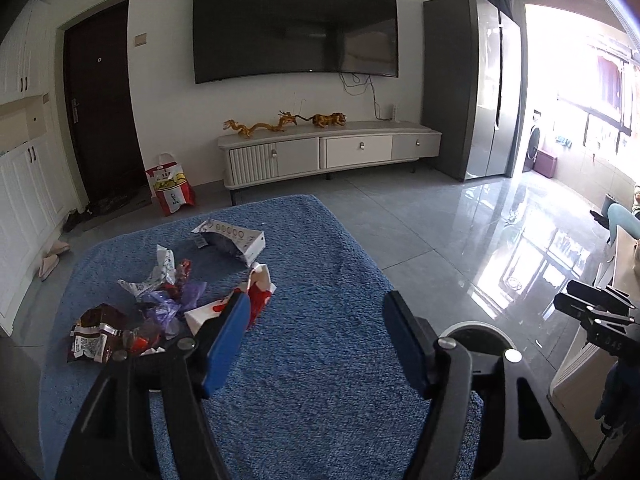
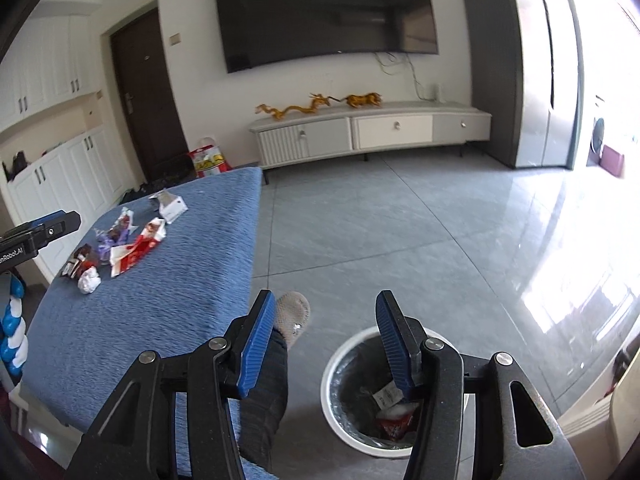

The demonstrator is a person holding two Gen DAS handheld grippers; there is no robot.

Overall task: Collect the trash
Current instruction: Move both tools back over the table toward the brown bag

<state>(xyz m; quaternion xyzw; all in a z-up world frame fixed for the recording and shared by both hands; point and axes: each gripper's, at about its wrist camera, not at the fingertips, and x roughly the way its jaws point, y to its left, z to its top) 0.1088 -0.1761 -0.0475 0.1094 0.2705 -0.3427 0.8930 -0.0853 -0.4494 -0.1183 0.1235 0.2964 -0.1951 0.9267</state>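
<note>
In the left wrist view, the trash sits at the left of the frame on the blue cloth (image 1: 304, 320): a brown snack wrapper (image 1: 96, 334) lowest and furthest left, crumpled white and purple wrappers (image 1: 160, 288) above it, a red-and-white wrapper (image 1: 256, 296) just beside the near blue pad, and a torn white carton (image 1: 236, 240) further up. The left gripper (image 1: 316, 332) fills the lower middle, its jaws spread wide with only bare cloth between them; it grasps nothing. At the lower right, the rim of the waste bin (image 1: 476, 330) peeks out behind the right-hand finger.

In the right wrist view, the same pile lies at the left edge of the frame, with a crumpled white ball (image 2: 89, 280) at its near end. The right gripper (image 2: 326, 334) sits at lower centre, jaws apart and empty, hanging above the floor. Below and right of it the waste bin (image 2: 340, 360) stands open, with a red wrapper and white scraps already inside.

By my reading, one drop is done and a fresh pick is due. The next move calls for carrying an open gripper across to the pile, lowering over a single wrapper, and closing low enough to catch the thin, crinkly film without snagging the cloth.
</note>
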